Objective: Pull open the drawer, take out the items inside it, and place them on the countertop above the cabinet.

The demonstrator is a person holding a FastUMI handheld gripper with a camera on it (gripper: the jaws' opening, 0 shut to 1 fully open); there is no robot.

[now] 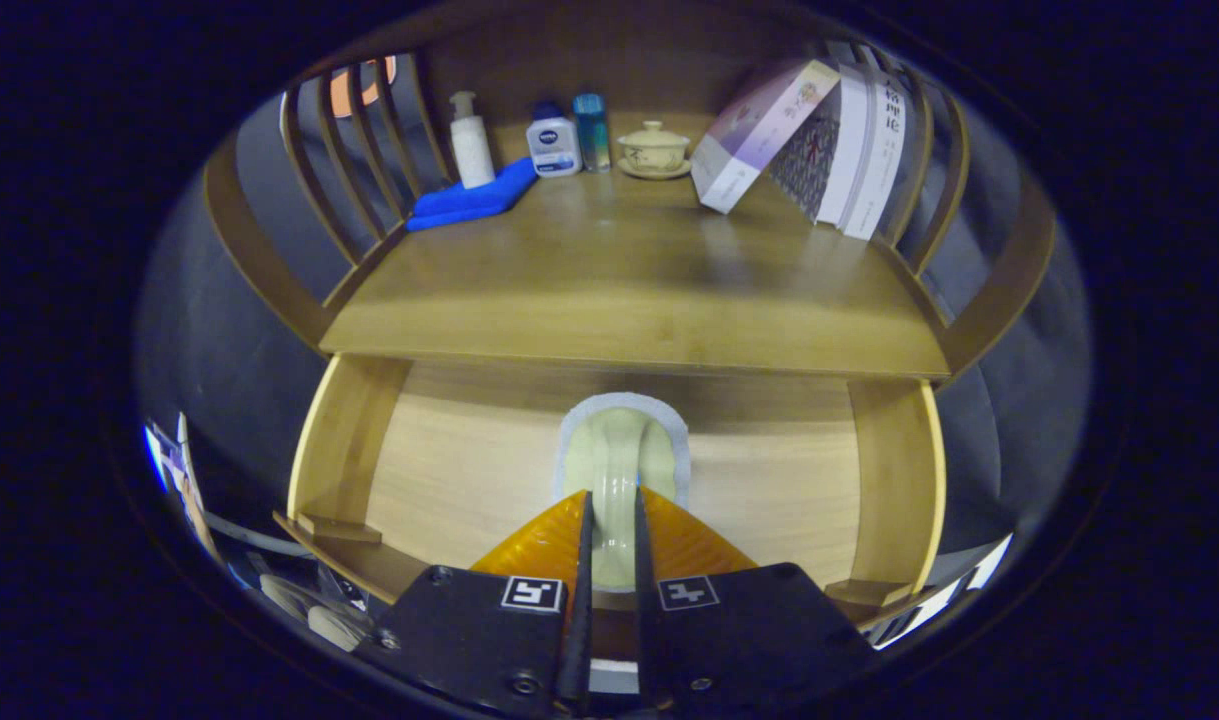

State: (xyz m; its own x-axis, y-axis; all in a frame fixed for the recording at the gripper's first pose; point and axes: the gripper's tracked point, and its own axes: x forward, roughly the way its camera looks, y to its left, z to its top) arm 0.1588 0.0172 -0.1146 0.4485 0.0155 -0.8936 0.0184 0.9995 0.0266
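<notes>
The wooden drawer (341, 450) stands pulled open below the countertop (619, 290), its pale floor bare on both sides of my fingers. My gripper (612, 512) is shut on a pale green, arch-shaped item with a grey-white rim (619, 455). The item sticks out just ahead of the fingertips, over the drawer floor. Whether it rests on the floor or hangs above it, I cannot tell. The lower part of the item is hidden between the fingers.
At the back of the countertop stand a white pump bottle (469, 140), a blue-and-white bottle (554, 142), a teal bottle (591, 130) and a lidded cup on a saucer (654, 150). A folded blue cloth (469, 200) lies back left. Leaning books (819, 135) stand back right. Slatted rails line both sides.
</notes>
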